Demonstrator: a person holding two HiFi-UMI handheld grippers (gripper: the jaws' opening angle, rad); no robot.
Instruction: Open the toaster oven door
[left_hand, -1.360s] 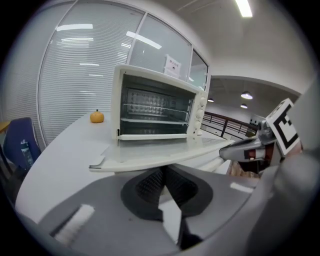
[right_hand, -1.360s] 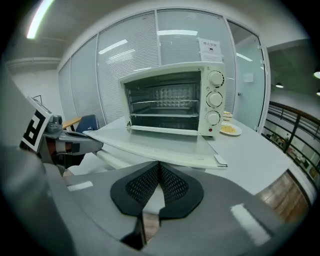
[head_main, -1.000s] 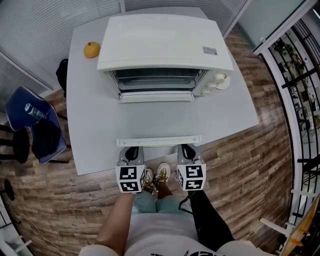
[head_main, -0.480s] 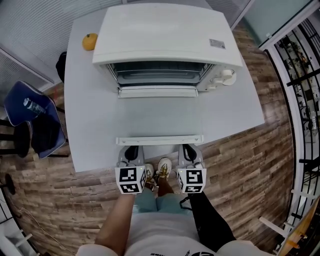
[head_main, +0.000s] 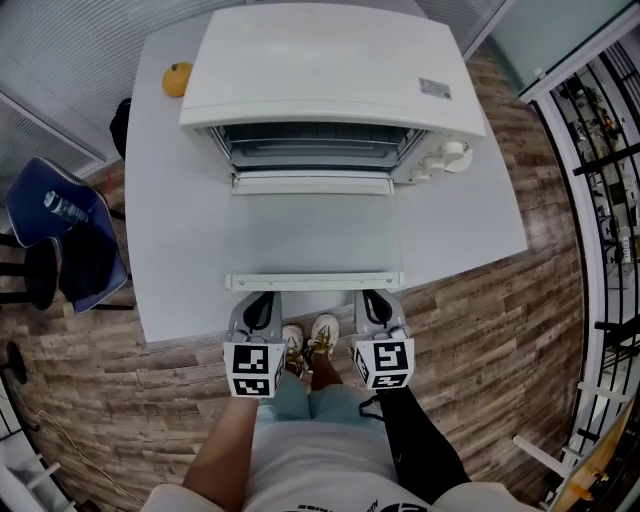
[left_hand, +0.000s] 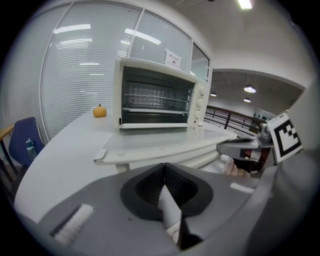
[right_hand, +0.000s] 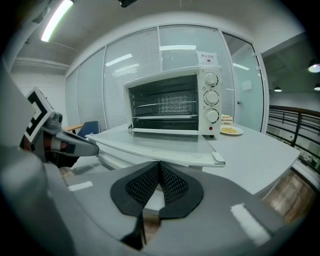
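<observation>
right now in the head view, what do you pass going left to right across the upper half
blue chair → orange → toaster oven → railing

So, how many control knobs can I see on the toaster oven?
3. They form one column on the toaster oven's right panel: top knob, middle knob, bottom knob, just above a small red light.
</observation>
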